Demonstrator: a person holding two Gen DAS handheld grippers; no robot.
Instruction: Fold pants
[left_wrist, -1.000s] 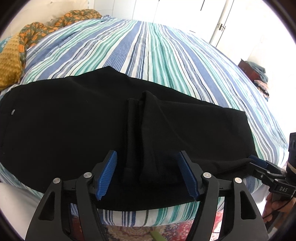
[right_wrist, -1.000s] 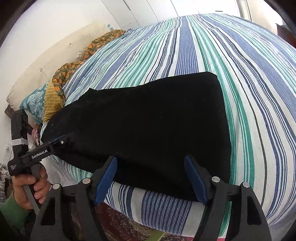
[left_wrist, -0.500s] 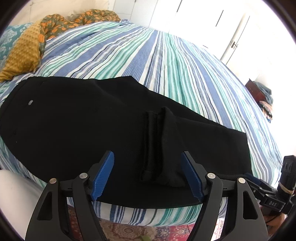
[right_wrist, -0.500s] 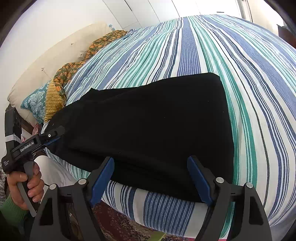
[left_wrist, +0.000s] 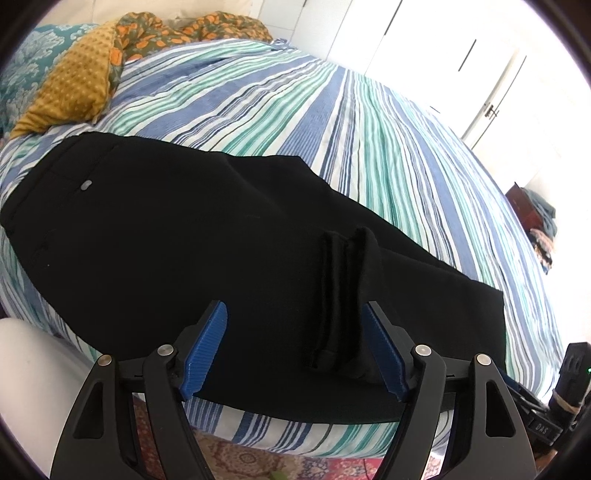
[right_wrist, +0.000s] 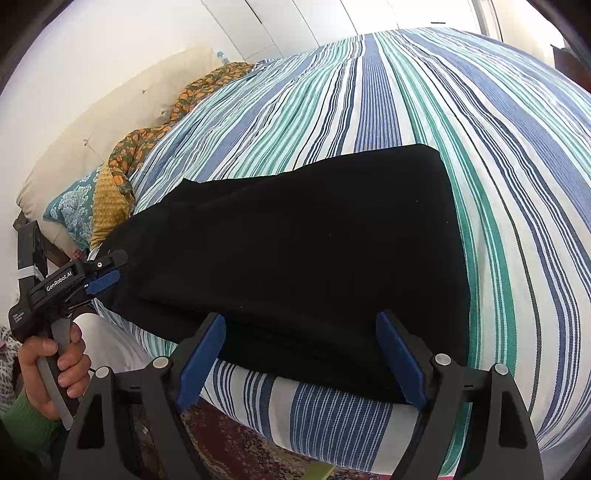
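Left gripper (left_wrist: 295, 350) agape – right gripper (right_wrist: 301, 360) widening

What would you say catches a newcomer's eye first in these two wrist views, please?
The black pants dominate, spread along the near edge of the bed over a blue, green and white striped cover. A raised pleat of fabric stands up near the right finger of the left gripper, which is open and not pinching it. The right gripper hangs over the pants' near edge, its jaws opening, nothing pinched.
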